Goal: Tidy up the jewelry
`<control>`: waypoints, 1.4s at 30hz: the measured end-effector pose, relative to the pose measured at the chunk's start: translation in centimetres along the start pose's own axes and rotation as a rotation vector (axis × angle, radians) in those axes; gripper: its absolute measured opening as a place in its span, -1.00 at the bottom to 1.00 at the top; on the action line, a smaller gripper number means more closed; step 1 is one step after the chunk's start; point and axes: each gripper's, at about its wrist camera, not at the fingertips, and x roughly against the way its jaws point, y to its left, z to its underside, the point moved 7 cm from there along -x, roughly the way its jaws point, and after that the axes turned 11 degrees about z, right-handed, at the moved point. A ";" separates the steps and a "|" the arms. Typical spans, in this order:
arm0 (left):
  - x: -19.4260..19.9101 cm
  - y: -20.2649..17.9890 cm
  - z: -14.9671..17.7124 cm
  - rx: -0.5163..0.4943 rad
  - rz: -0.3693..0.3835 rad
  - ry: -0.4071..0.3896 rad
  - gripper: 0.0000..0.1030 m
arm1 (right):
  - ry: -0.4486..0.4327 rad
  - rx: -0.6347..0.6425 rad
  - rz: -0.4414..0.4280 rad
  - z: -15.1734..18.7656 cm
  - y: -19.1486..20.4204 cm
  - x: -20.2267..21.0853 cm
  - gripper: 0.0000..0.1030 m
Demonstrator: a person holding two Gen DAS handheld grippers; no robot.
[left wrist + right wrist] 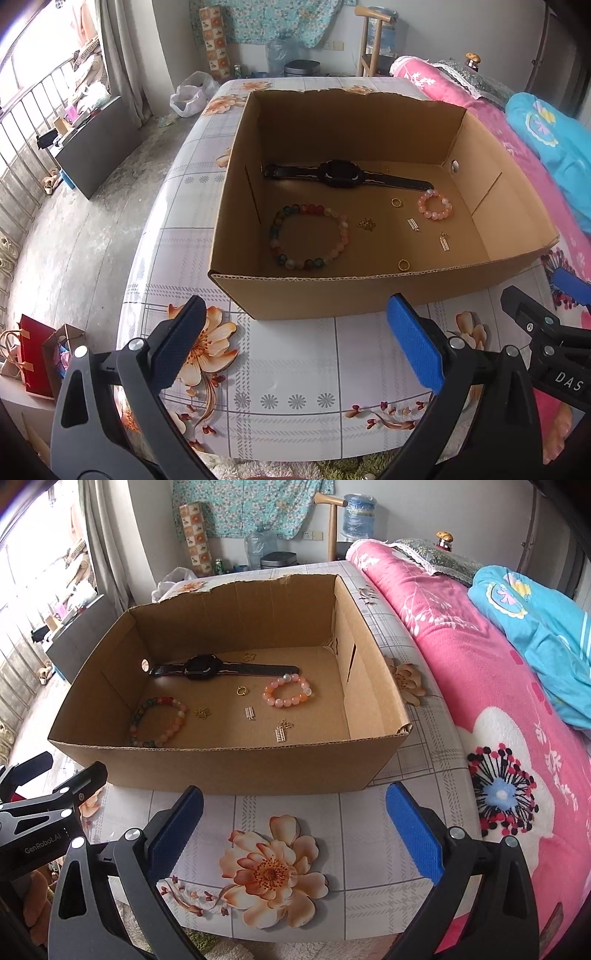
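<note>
An open cardboard box (pixel 369 295) (pixel 229 771) stands on the floral table. Inside lie a black watch (pixel 340 174) (pixel 201 667), a multicolour bead bracelet (pixel 281 225) (pixel 137 716), a pink bead bracelet (pixel 424 210) (pixel 271 698), two gold rings (pixel 396 202) (pixel 403 264), a gold chain (pixel 366 223) (pixel 202 712) and two small silver charms (pixel 413 224) (pixel 443 243). My left gripper (pixel 295 343) is open and empty in front of the box. My right gripper (pixel 295 827) is open and empty beside it, also showing in the left wrist view (pixel 546 306).
The table (pixel 295 369) (pixel 332 849) has a floral oilcloth. A bed with pink (pixel 480 664) and blue (pixel 546 635) blankets runs along the right. Bags (pixel 37 354) sit on the floor at the left; a water jug and bin stand behind.
</note>
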 end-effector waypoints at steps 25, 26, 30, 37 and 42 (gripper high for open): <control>-1.1 -0.2 0.1 0.003 0.009 0.042 0.84 | 0.004 0.009 -0.009 -0.7 0.4 -0.1 0.87; -1.2 -0.2 0.2 0.002 0.009 0.044 0.84 | 0.005 0.010 -0.010 -0.7 0.4 -0.1 0.87; -1.3 -0.3 0.3 0.004 0.010 0.052 0.84 | 0.014 0.009 -0.014 -0.6 0.4 -0.3 0.87; -1.3 -0.3 0.3 0.004 0.010 0.056 0.84 | 0.016 0.009 -0.015 -0.5 0.4 -0.4 0.87; -1.3 -0.3 0.3 0.005 0.010 0.057 0.84 | 0.016 0.010 -0.016 -0.5 0.4 -0.5 0.87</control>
